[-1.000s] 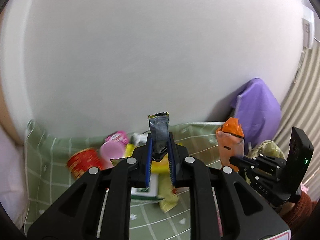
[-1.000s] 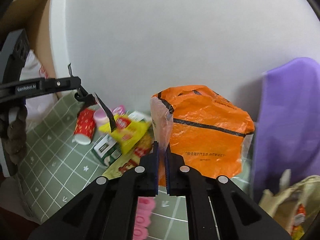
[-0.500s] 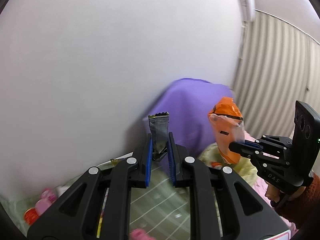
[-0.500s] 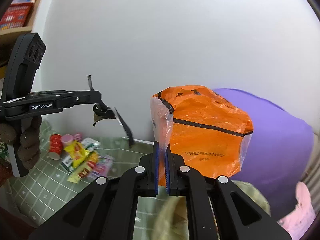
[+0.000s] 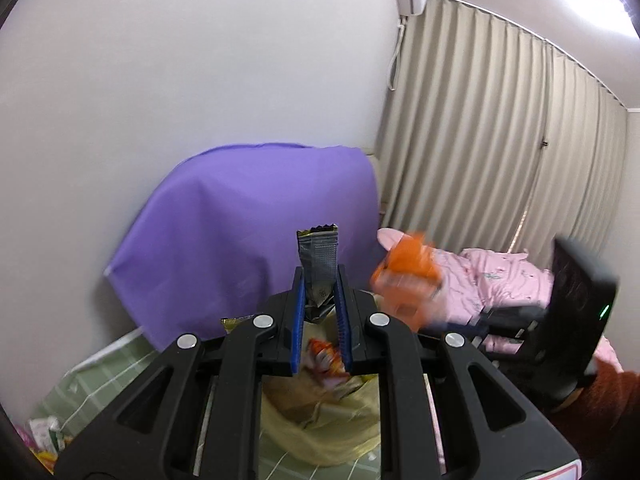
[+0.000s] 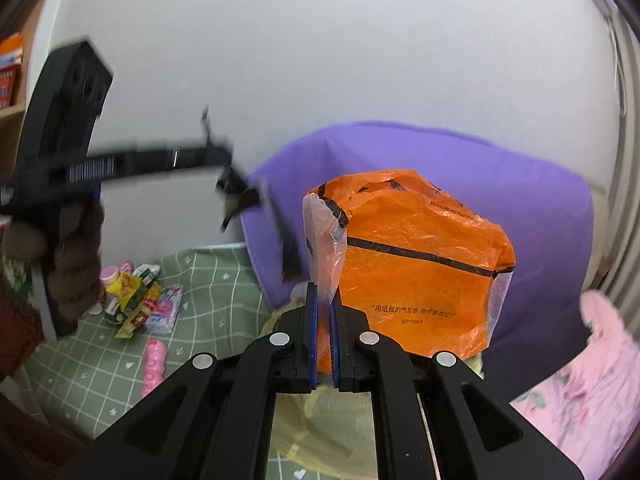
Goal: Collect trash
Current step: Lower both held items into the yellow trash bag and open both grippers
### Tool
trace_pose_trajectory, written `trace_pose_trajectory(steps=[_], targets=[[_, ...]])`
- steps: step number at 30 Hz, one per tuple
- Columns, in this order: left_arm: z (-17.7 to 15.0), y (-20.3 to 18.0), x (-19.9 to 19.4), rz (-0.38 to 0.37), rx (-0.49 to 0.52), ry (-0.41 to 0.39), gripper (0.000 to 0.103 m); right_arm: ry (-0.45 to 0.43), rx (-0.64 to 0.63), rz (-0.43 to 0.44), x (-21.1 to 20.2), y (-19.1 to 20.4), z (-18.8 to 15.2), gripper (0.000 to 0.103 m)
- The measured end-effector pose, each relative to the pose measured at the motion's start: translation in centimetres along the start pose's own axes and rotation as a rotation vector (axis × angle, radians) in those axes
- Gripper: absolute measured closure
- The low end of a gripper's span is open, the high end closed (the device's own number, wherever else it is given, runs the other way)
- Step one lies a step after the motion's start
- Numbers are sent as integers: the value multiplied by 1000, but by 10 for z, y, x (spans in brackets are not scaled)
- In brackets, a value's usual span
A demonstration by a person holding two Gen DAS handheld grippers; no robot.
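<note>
My left gripper (image 5: 319, 280) is shut on a silver-grey snack wrapper (image 5: 318, 256) that sticks up between its blue pads. Below it lies an open yellow trash bag (image 5: 320, 424) with wrappers inside. My right gripper (image 6: 324, 300) is shut on the edge of an orange plastic bag (image 6: 420, 272), held up in the air. In the left wrist view that orange bag (image 5: 408, 276) shows blurred at the right. In the right wrist view the left gripper (image 6: 230, 184) is blurred at the left, its wrapper (image 6: 290, 256) dangling down.
A pile of loose trash (image 6: 136, 300) and a pink toy (image 6: 154, 364) lie on the green checked cloth (image 6: 208, 280) at the left. A purple cloth (image 5: 248, 240) covers something against the wall. Pink bedding (image 5: 500, 276) and curtains (image 5: 500, 140) lie to the right.
Both grippers have swung right and up, away from the trash pile and over the yellow bag by the purple cloth. Each still grips its item.
</note>
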State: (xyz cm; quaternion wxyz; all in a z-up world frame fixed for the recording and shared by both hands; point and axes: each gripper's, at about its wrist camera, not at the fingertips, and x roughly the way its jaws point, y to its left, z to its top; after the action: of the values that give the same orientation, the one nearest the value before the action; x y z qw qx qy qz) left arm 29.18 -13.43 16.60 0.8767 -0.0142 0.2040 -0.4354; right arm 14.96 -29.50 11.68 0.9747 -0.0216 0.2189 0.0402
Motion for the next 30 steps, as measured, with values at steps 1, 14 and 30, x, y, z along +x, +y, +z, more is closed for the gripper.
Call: trace_pose_trajectory(steps=[1, 14, 30], targets=[[7, -5, 3, -7, 11, -7, 89, 13, 6, 8, 4, -4, -6, 96], [9, -31, 114, -109, -14, 194, 89, 126, -131, 49, 47, -10, -55, 96], [-80, 21, 190, -73, -129, 422, 89, 292, -63, 60, 85, -52, -81, 96]])
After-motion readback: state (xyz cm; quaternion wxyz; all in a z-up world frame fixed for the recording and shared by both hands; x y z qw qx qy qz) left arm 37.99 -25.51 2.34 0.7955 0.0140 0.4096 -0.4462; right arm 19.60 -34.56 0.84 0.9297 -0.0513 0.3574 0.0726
